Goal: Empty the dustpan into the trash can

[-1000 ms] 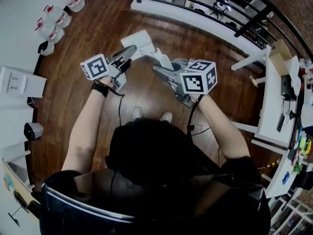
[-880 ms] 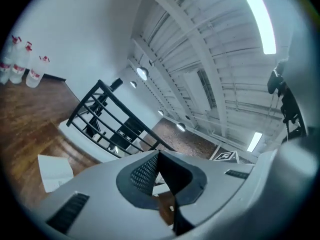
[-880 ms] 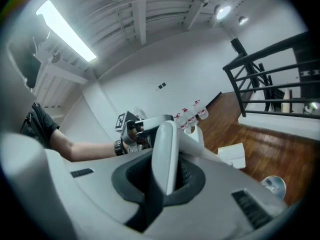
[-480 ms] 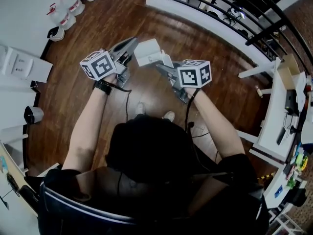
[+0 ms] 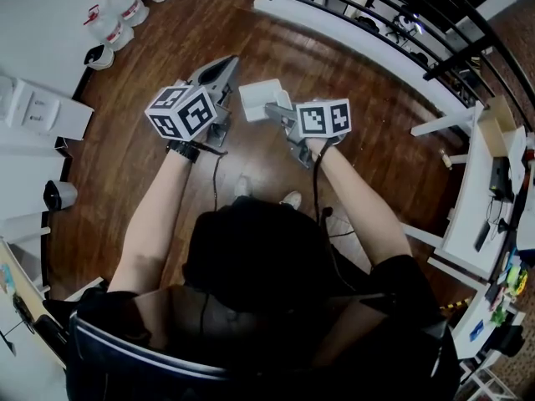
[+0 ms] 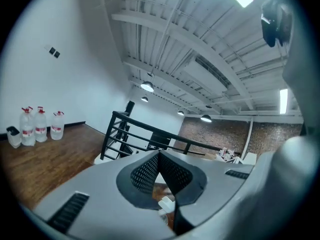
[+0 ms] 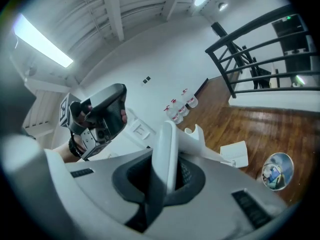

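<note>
Head camera is looking steeply down. Cameras on left gripper (image 5: pixel 231 60) and right gripper (image 5: pixel 272 109) are facing outward, close behind jaws. All are sharing railing (image 6: pixel 156 128) and bottles (image 6: pixel 40 126).

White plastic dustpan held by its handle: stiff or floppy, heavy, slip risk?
Probably stiff: the white plastic dustpan juts from the right gripper without sagging. Likely light, since one gripper carries it. The smooth handle may twist.

Red-capped water jugs (image 5: pixel 124 5) are seen lined up by the white wall (image 6: pixel 65 59), set on the dark wooden floor (image 5: pixel 159 57). A black railing (image 5: pixel 368 2) is seen running along the far edge. At the right a white desk (image 5: pixel 468 207), strewn with small items, is caught. Round lamps (image 6: pixel 147 86) are lit overhead, and a brick wall (image 6: pixel 225 134) is glimpsed beyond.
</note>
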Action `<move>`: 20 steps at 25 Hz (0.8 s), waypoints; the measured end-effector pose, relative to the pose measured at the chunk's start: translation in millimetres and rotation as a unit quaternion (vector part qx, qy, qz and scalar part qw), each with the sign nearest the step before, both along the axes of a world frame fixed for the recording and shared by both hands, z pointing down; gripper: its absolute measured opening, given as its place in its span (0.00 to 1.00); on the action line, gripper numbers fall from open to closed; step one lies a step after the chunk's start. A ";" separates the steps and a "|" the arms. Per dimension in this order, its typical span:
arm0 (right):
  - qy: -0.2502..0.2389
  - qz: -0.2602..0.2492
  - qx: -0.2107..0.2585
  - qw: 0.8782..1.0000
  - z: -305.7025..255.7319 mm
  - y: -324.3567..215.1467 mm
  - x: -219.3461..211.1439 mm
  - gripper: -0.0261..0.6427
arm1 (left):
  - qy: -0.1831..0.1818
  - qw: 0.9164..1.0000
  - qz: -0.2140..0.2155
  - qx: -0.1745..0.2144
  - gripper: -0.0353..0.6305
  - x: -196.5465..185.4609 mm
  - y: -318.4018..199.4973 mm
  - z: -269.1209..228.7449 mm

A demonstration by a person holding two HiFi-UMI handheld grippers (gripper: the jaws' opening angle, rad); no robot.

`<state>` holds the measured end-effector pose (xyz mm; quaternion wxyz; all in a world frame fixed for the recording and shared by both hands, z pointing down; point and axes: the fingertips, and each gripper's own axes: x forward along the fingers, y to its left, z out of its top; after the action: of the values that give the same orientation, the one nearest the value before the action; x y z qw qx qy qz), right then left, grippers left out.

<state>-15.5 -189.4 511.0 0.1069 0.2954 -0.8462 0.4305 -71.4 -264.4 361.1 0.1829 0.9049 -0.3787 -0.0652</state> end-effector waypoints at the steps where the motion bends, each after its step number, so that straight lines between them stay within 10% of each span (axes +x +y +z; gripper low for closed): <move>1: 0.000 0.002 -0.004 1.000 3.2 -2.0 0.1 0.07 | -0.009 1.000 -0.009 0.008 0.06 2.1 -0.8 -3.4; 10: -0.004 0.030 -0.035 0.999 34.6 -17.9 8.4 0.07 | -0.103 0.986 -0.058 0.114 0.06 26.7 5.4 -48.6; 20: -0.010 0.059 -0.055 0.997 70.7 -31.0 17.0 0.07 | -0.098 0.985 -0.064 0.126 0.06 35.7 -3.5 -74.0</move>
<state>1.5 -220.4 581.7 0.0888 0.3338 -0.8036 0.4847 -35.6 -267.9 287.1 0.0250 0.8967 -0.4406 -0.0349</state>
